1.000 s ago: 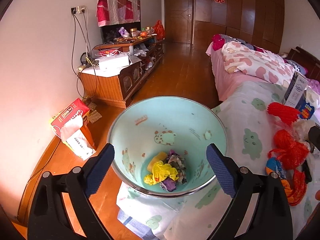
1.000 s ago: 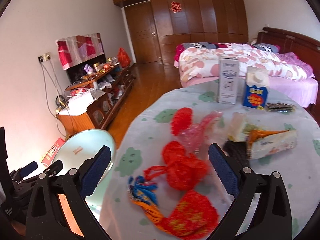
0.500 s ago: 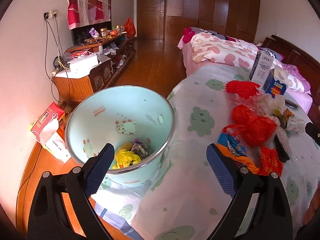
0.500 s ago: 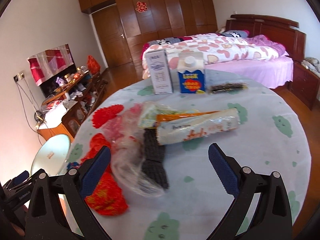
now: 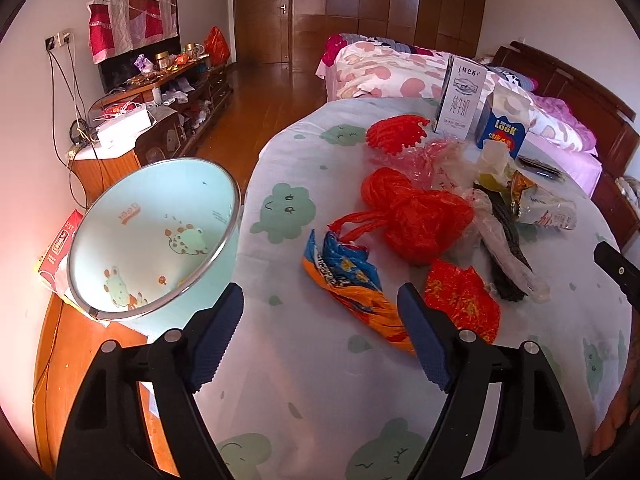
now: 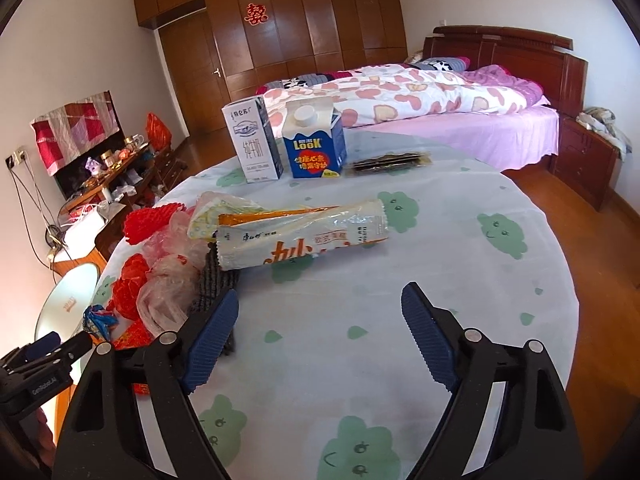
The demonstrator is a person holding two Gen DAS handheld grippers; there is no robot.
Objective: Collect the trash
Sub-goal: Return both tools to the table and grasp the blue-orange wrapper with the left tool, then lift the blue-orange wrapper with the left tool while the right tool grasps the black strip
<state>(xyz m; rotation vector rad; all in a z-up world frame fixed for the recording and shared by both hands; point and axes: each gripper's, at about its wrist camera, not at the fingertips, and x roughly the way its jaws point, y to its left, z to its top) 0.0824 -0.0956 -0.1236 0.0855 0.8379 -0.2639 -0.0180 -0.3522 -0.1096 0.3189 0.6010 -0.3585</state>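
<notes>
Wooden floor point(image 6: 592, 240); dark wardrobe point(image 6: 304, 20); bed point(image 6: 460, 96) with pink bedding.

Both wrist cams look down, close, over table point(image 5: 304, 392); share red bag point(image 5: 416, 216).

"LooK" on blue carton point(image 6: 314, 148), perhaps "GenRobot.AI"

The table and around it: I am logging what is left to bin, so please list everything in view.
table: one, round, pale cloth with green blobs
bin: one, pale green, beside the table
cartons: two, white and blue, upright at the far edge
long wrapper: one, white and orange, lying mid-table
dark packet: one, beside the blue carton
red bags: several, heaped
snack bag: one, blue and orange
bed: one, pink, behind
left gripper: jaws closing, nothing between
right gripper: jaws closing, nothing between
</notes>
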